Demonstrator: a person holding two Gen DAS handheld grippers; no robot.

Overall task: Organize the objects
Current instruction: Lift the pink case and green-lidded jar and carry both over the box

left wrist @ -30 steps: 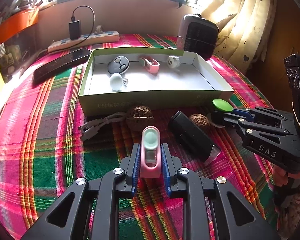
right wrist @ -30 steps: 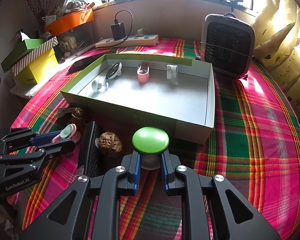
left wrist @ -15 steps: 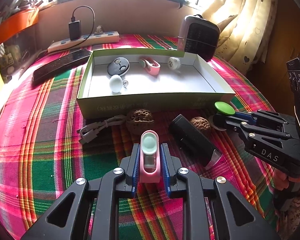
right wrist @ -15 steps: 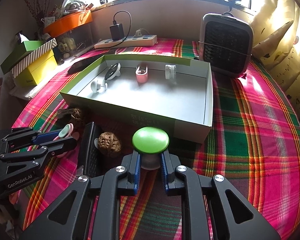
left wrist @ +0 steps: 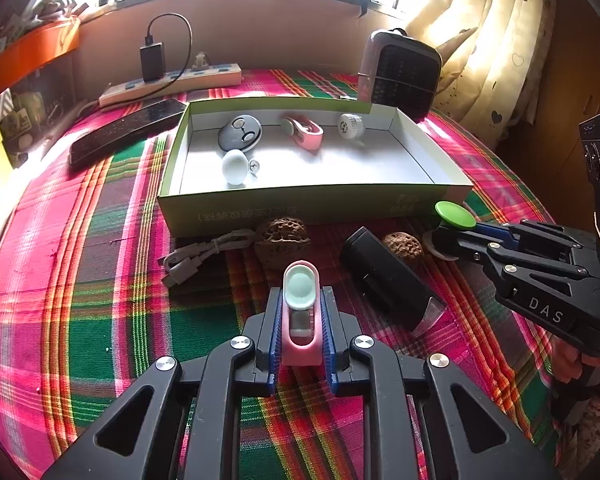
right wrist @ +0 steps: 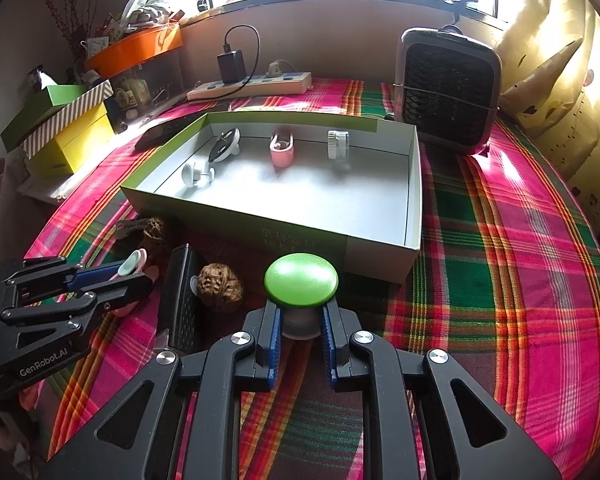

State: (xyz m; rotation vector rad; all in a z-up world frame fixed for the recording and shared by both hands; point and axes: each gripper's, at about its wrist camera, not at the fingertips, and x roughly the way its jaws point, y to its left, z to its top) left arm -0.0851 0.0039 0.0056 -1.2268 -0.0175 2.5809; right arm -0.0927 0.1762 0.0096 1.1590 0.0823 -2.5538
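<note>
Between left fingers: pink clip, lengthwise.

The surface wears a plaid cloth of pink, green and yellow stripes. The shallow cardboard box is green outside and white inside. A pink oblong clip with a mint-green pad sits between blue-padded black fingers. A round knob with a bright green cap has a pale grey base.
</note>
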